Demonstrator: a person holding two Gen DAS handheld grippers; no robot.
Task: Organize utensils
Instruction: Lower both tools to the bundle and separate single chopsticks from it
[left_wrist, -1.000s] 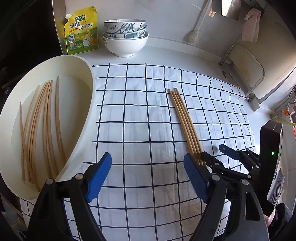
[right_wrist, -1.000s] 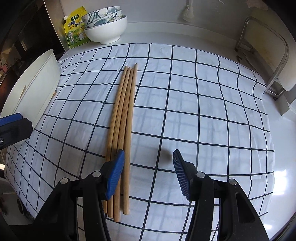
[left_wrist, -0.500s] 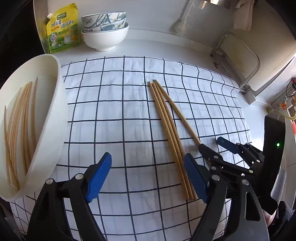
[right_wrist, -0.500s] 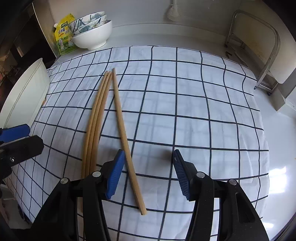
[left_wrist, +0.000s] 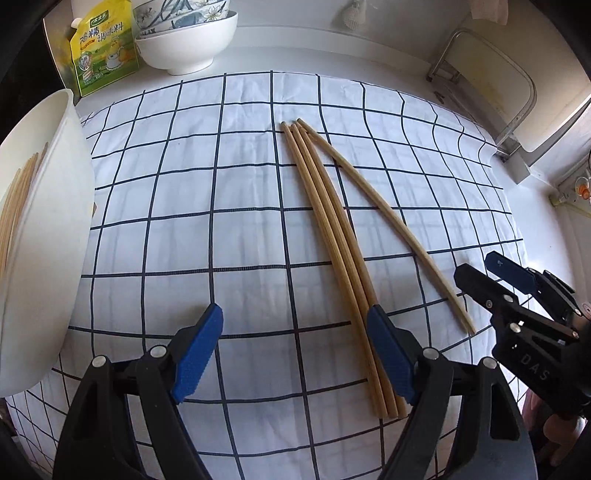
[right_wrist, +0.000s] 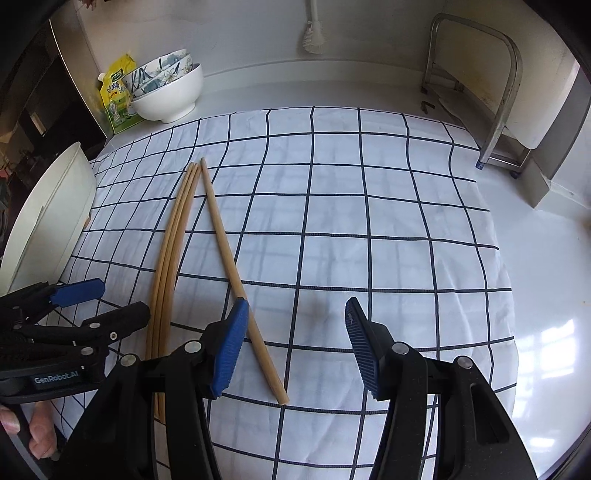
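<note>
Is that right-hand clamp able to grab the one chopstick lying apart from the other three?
Probably yes. The right gripper is open and empty, the single chopstick lies bare on the checked cloth, angled away from the three chopsticks, with nothing covering it.

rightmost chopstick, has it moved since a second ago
Yes. The rightmost chopstick lay tight against the other three; now its near end has swung right across the grid cloth, far tips still together.

bare cloth (right_wrist: 369, 221) right of chopsticks (right_wrist: 221, 236) lies open (tray (left_wrist: 48, 240) walls the left).
</note>
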